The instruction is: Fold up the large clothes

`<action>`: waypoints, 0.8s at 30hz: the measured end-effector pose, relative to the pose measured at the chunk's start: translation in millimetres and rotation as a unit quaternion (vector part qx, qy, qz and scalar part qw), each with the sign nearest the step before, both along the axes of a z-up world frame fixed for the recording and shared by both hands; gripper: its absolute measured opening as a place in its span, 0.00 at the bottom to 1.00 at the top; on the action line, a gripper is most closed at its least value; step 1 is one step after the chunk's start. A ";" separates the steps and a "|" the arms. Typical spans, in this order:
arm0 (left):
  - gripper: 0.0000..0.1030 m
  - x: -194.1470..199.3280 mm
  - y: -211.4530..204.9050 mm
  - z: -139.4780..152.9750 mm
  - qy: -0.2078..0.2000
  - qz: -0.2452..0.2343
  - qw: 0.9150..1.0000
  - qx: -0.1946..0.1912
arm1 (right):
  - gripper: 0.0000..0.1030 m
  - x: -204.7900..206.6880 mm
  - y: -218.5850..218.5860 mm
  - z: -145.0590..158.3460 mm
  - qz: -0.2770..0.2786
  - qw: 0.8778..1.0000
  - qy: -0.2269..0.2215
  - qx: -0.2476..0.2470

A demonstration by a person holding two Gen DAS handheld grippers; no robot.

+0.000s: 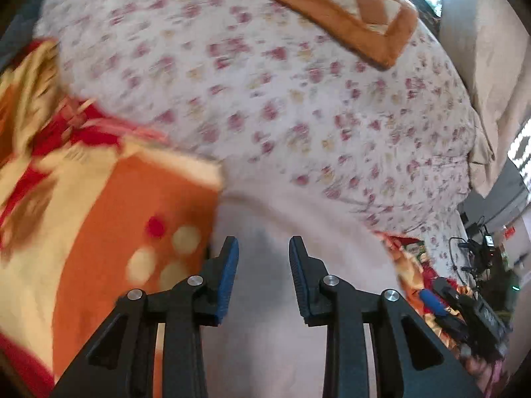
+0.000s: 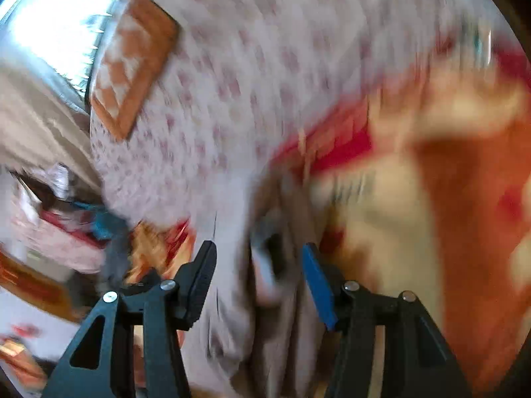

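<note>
A large pale pink floral garment (image 1: 265, 106) lies spread over the bed. Its plain pale part (image 1: 265, 285) runs under my left gripper (image 1: 264, 248), which is open with nothing between its blue pads. In the right wrist view the image is blurred. The same floral garment (image 2: 232, 99) fills the upper middle, and a bunched fold of it (image 2: 265, 265) stands between the fingers of my right gripper (image 2: 259, 258), which is open.
An orange, cream and red blanket (image 1: 99, 219) covers the bed on the left and also shows in the right wrist view (image 2: 448, 215). An orange checked pillow (image 1: 332, 10) lies at the far side. Dark equipment (image 1: 474, 305) and a beige curtain (image 1: 491, 66) are at the right.
</note>
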State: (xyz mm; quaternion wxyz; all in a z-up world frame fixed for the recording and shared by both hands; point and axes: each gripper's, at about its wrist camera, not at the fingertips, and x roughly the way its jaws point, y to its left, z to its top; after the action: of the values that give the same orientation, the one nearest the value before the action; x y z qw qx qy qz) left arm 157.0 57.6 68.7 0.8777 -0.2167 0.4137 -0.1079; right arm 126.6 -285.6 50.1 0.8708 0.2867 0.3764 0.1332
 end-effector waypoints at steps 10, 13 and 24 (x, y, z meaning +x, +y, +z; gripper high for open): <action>0.17 61.4 -25.2 -50.7 0.034 0.050 0.996 0.066 | 0.50 61.0 138.1 16.0 0.005 0.969 0.016 -0.246; 0.17 72.4 -31.4 -64.7 0.046 0.048 0.995 0.076 | 0.47 93.0 128.8 -40.2 0.000 0.958 0.089 -0.272; 0.36 99.5 -64.6 -106.2 0.038 0.037 0.989 0.138 | 0.56 107.8 89.2 -95.4 -0.015 0.968 0.096 -0.229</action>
State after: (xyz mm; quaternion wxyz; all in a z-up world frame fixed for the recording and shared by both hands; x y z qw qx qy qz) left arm 256.6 -7.0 -37.6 0.8861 -0.1127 0.4494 -0.0091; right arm 234.4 -196.4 -45.3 0.8751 0.0964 0.4743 0.0020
